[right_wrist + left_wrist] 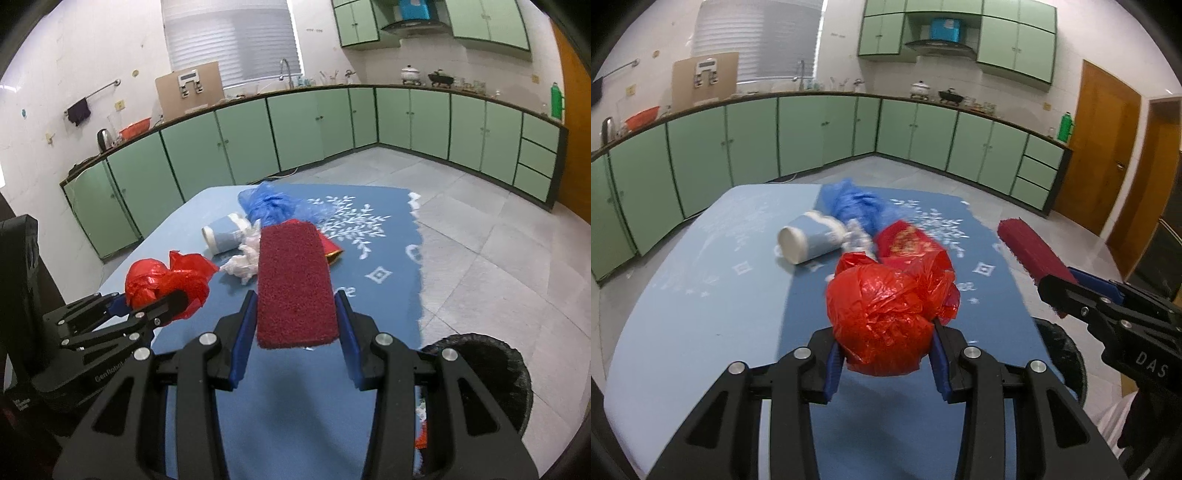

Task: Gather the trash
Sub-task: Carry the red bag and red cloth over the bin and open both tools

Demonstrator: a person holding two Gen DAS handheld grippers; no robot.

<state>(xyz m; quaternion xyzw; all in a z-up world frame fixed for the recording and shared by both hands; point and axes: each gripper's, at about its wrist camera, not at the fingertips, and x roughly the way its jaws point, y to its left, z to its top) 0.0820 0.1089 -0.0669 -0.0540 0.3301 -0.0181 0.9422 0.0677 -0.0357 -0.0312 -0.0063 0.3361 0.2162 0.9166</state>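
Note:
My left gripper (886, 354) is shut on a crumpled red plastic bag (890, 310) and holds it above the blue table; it also shows in the right wrist view (162, 282). My right gripper (297, 332) is shut on a dark red scouring pad (293, 284), also seen in the left wrist view (1034, 258). On the table lie a tipped blue paper cup (809, 242), a blue plastic bag (857, 206), a red packet (905, 240) and crumpled white plastic (242, 262).
A blue cloth with white patterns (369, 236) covers the table. A black round bin (491, 373) stands at the table's right side with bits of trash inside. Green kitchen cabinets (812, 133) run along the far walls across a tiled floor.

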